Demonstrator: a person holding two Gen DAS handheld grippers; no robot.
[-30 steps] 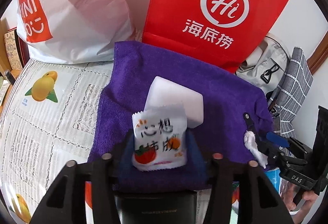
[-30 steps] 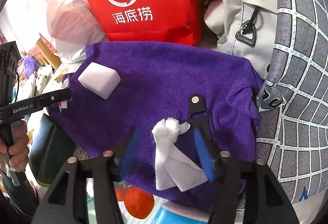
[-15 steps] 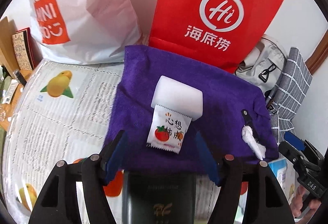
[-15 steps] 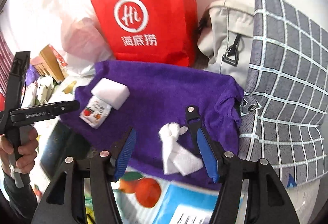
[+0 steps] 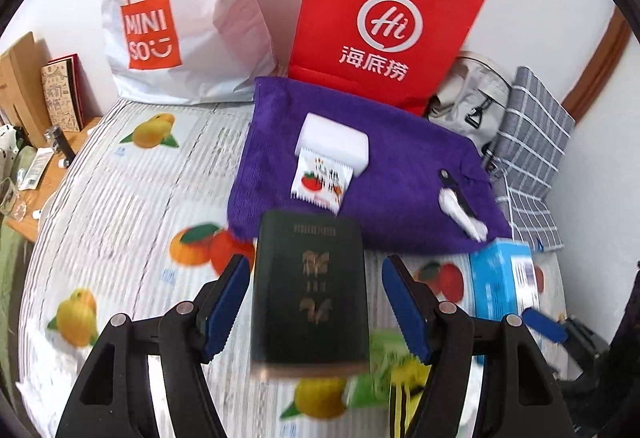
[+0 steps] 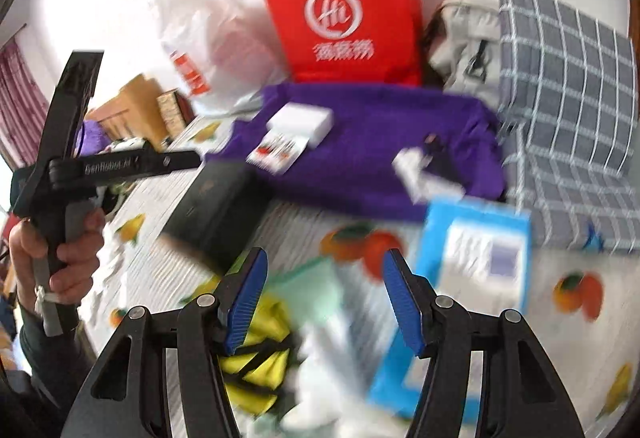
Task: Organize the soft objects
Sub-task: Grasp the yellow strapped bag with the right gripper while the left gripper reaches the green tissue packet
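Note:
A purple towel [image 5: 400, 157] [image 6: 380, 141] lies spread in front of the bags. On it rest a white sponge block [image 5: 332, 141] [image 6: 300, 119], a tomato-print snack packet [image 5: 320, 183] [image 6: 276, 149] leaning against the sponge, and a knotted white tissue [image 5: 460, 205] [image 6: 416, 173] beside a black clip [image 5: 448, 177]. My left gripper [image 5: 316, 302] [image 6: 188, 159] is open and hovers over a dark green box [image 5: 310, 294] [image 6: 216, 205] without touching it. My right gripper [image 6: 324, 298] is open and empty, above yellow and green packaging [image 6: 260, 338]. The right wrist view is blurred.
A red paper bag [image 5: 384, 17], a white shopping bag [image 5: 180, 17], a grey backpack [image 5: 468, 105] and a checked cushion [image 5: 532, 141] line the back. A blue box [image 5: 504, 278] [image 6: 476, 254] lies near the towel's right corner. A fruit-print cloth [image 5: 120, 197] covers the table.
My left gripper let go of the snack packet, which now rests against the sponge, and drew back. My right gripper backed away from the tissue on the towel. Both rose a little.

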